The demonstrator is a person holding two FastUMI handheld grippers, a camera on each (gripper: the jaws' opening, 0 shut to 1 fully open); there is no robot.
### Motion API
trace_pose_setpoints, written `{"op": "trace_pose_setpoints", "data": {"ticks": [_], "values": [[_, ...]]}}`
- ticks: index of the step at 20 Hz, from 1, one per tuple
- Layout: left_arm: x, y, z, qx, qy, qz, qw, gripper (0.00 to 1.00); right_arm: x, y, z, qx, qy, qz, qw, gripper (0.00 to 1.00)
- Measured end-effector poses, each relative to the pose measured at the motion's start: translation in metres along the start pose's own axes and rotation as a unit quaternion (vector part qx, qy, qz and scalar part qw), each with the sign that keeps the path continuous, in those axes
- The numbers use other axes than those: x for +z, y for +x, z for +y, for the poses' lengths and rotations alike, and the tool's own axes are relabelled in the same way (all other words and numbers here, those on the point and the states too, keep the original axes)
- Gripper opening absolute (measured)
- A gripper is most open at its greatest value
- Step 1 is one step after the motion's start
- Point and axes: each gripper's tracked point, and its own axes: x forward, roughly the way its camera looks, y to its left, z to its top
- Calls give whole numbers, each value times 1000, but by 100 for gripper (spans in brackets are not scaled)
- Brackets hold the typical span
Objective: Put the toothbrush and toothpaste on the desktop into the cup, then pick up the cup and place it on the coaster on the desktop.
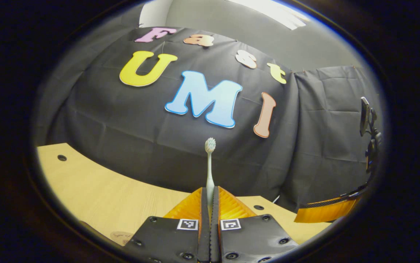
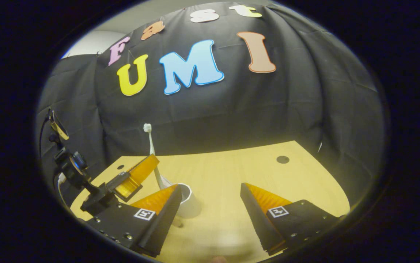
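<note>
Left gripper (image 1: 210,204): jaws closed flat on the lower handle of the slim pale plastic toothbrush (image 1: 210,164), which stands upright with its bristle head on top. Right gripper (image 2: 210,204): jaws wide apart, holding nothing, hovering low over the light wood tabletop (image 2: 231,171).

In the right gripper view the left gripper (image 2: 136,175) holds the toothbrush (image 2: 151,149) with its lower end at or just inside the mouth of the white round cup (image 2: 188,201), which stands on the tabletop just beyond the right gripper's left finger. Whether the handle tip touches the cup's inside, cannot tell.

Judged step: toothbrush going into the cup; the toothpaste and the move onto the coaster are not yet done.

Next move calls for lowering the brush straight down until it sits in the cup, then opening the left gripper without tipping the cup.
</note>
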Motion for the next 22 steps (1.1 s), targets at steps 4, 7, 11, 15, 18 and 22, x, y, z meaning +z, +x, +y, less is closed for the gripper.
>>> {"op": "trace_pose_setpoints", "data": {"ticks": [4,7,11,15,18,22], "values": [[-17,4,6,8,-5,15,1000,8,2,4,1,9,10,-1,1000,96],[-34,5,12,21,2,33,999,8,2,5,9,24,29,5,999,96],[-40,1,15,27,-2,45,999,13,6,7,13,27,19,0,999,96],[-33,-4,9,28,-2,44,999,20,7,5,11,26,3,0,1000,96],[-28,-10,6,36,12,50,998,41,7,3,11,24,-6,0,1000,96],[-14,-33,4,48,21,62,997,72,-4,-1,11,8,-34,19,999,96]]}}
